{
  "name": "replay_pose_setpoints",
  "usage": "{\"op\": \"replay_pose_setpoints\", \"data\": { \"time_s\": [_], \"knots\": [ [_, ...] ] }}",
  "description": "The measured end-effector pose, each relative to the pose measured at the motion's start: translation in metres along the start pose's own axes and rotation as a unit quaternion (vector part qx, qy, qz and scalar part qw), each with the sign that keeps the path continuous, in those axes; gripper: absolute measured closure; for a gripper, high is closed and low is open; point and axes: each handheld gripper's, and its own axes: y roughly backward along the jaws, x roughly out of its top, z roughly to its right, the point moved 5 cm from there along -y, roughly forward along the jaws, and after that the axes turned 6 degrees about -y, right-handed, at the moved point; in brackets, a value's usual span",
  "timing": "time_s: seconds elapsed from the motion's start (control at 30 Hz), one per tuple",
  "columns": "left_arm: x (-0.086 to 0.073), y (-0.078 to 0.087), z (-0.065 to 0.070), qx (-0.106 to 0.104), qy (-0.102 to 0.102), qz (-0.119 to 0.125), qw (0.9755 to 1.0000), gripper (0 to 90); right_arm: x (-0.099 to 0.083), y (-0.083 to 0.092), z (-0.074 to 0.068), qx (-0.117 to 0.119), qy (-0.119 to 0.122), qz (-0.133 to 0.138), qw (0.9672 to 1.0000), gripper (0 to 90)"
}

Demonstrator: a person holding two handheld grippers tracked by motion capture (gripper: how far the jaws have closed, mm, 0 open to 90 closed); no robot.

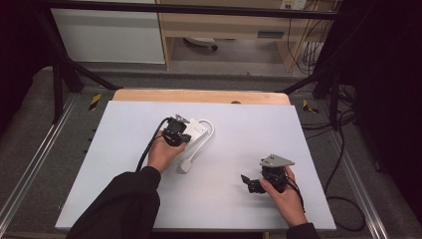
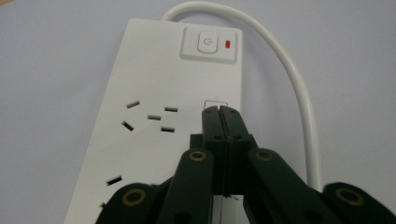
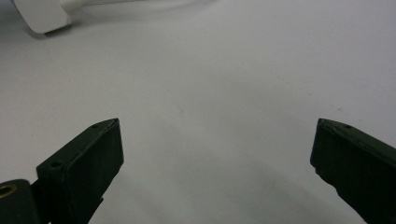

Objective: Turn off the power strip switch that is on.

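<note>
A white power strip [image 2: 154,84] lies on the white table, with a round switch button [image 2: 207,43] and a red indicator [image 2: 227,44] at its far end. Its white cable [image 2: 299,88] loops round to a white plug [image 1: 185,165]. My left gripper [image 2: 221,110] is shut with nothing between its jaws, the tips low over the strip beside the sockets. In the high view the left gripper [image 1: 175,133] sits over the strip [image 1: 198,129]. My right gripper [image 1: 247,181] rests open near the table's front right, its jaws wide apart over bare table [image 3: 215,121]. The plug [image 3: 42,16] lies far off it.
The white table top [image 1: 124,164] rests on a wooden board [image 1: 199,95]. Black frame bars [image 1: 59,74] stand at the back corners, and black cables [image 1: 343,199] trail off the right side. A cabinet [image 1: 109,35] stands behind.
</note>
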Motion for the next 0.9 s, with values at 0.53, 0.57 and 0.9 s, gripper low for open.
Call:
{"op": "replay_pose_setpoints", "data": {
  "time_s": [0.53, 0.57, 0.9],
  "knots": [
    [-0.0001, -0.0017, 0.0003, -0.002, 0.006, 0.008, 0.9999, 90.0, -0.0006, 0.0002, 0.0003, -0.001, 0.0, -0.002, 1.0, 3.1],
    [-0.0001, -0.0018, 0.0006, -0.003, 0.006, 0.008, 0.9999, 90.0, -0.0005, 0.0, 0.0005, -0.001, 0.002, -0.001, 1.0, 3.1],
    [-0.0007, -0.0016, 0.0002, -0.004, 0.006, 0.009, 0.9999, 90.0, -0.0006, -0.0003, 0.0003, -0.001, 0.003, -0.003, 1.0, 3.1]
  ]
}}
